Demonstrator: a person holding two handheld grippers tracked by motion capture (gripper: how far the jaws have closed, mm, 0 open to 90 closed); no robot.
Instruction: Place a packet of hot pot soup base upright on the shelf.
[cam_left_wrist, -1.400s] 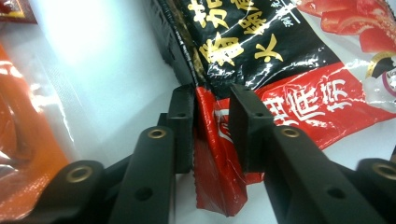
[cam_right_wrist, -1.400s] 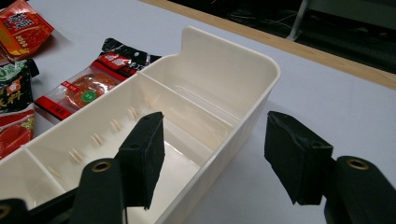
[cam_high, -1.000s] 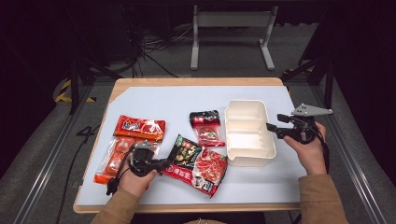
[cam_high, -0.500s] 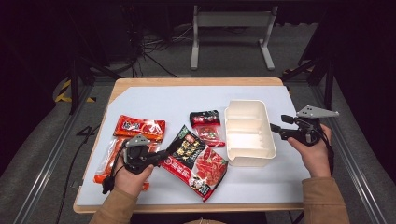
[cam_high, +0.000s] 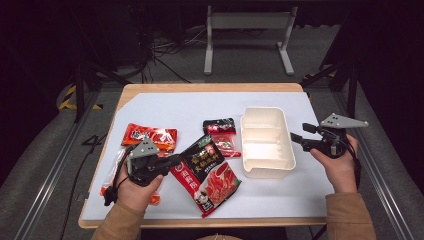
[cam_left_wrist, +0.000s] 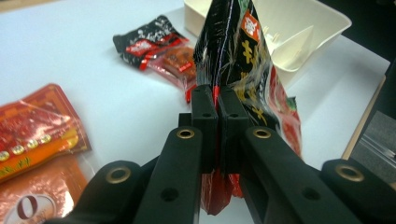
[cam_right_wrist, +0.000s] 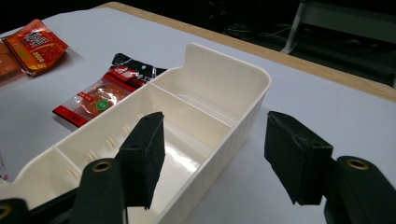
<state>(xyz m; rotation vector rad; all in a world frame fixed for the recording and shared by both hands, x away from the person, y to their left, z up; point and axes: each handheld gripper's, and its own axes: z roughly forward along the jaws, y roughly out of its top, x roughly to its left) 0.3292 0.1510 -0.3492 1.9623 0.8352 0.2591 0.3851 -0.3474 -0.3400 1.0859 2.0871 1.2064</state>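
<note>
Left gripper (cam_left_wrist: 217, 100) clamps the packet (cam_high: 207, 172) by its edge, seemingly for the tray (cam_high: 266, 142); right gripper (cam_right_wrist: 215, 158) gapes beside it.

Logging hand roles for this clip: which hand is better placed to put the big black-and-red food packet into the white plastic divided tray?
Left: its claw is shut on the big black-and-red food packet. The right claw is open at the white plastic divided tray.

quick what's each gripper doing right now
Left gripper: closed on the edge of the black and red snack packet.
Right gripper: open, holding nothing, jaws either side of the white tray's wall.
</note>
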